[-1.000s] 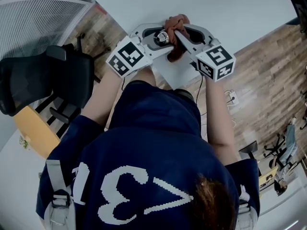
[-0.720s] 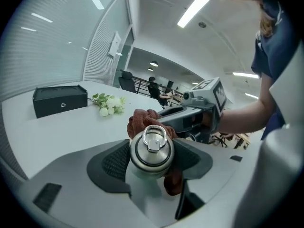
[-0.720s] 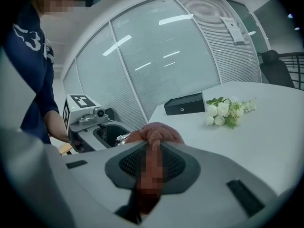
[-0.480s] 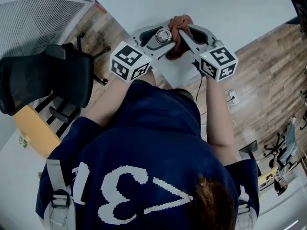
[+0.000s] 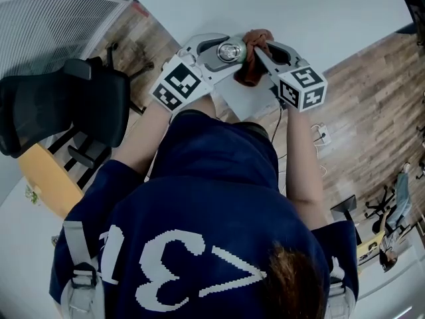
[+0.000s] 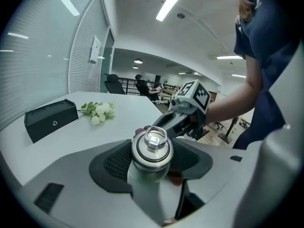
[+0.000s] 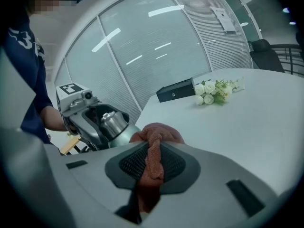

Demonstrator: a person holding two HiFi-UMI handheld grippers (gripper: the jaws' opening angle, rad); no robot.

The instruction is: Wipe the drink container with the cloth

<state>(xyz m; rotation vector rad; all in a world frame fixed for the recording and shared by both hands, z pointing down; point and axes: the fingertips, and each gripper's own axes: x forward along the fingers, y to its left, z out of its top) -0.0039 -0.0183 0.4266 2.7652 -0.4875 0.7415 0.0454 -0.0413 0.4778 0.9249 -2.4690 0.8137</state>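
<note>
Rust-brown cloth (image 7: 154, 148); silver steel drink container (image 6: 149, 151); white table (image 7: 247, 127); black box (image 6: 50, 120); black-and-white marker cube (image 5: 302, 85).

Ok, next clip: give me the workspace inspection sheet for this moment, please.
Surface: white table, smooth top.
Job's things: steel bottle, lid on, ring on top; rust-red cloth bunched against its side.
Clutter: black box and white flower sprig further along the table.
Grippers: left claw shut on the bottle; right claw shut on the cloth.
Cables: one dark cable hanging below the table edge.
Surroundings: black office chair, wooden floor, glass wall with blinds.
</note>
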